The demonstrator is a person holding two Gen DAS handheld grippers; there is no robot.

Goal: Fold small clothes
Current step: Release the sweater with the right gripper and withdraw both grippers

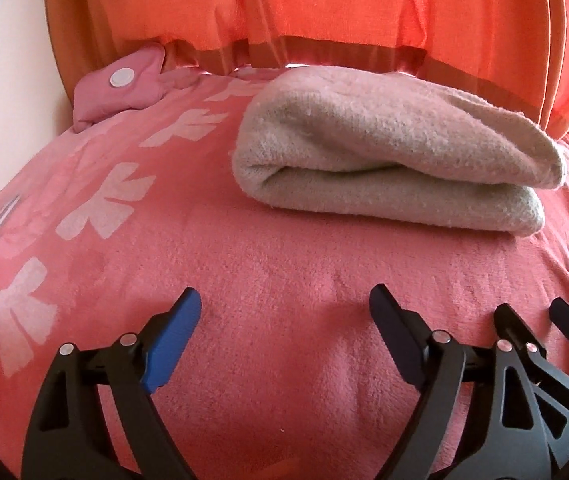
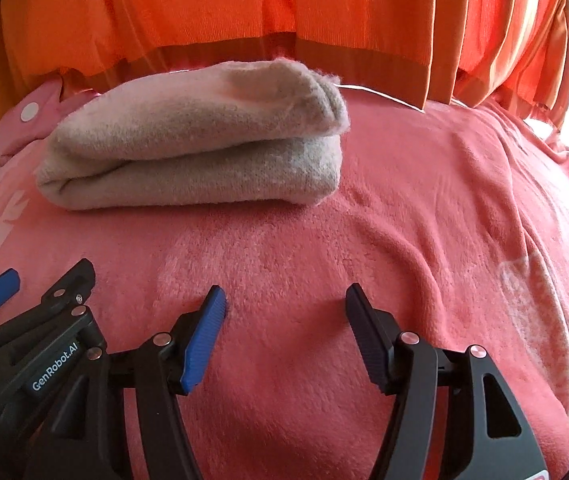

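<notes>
A beige fleece garment [image 1: 396,148] lies folded in a thick bundle on the pink blanket [image 1: 244,264]; it also shows in the right wrist view [image 2: 200,140], upper left. My left gripper [image 1: 284,300] is open and empty, low over the blanket, well short of the bundle. My right gripper [image 2: 284,300] is open and empty too, beside the left one, in front of the bundle's right end. The right gripper shows at the lower right of the left wrist view [image 1: 532,312]. The left gripper shows at the lower left of the right wrist view [image 2: 50,276].
A pink pouch with a white round patch [image 1: 124,84] lies at the blanket's far left. Orange curtains [image 1: 324,4] hang right behind the bed. White bow prints [image 1: 96,208] run along the blanket's left side. A white wall [image 1: 4,80] stands at the left.
</notes>
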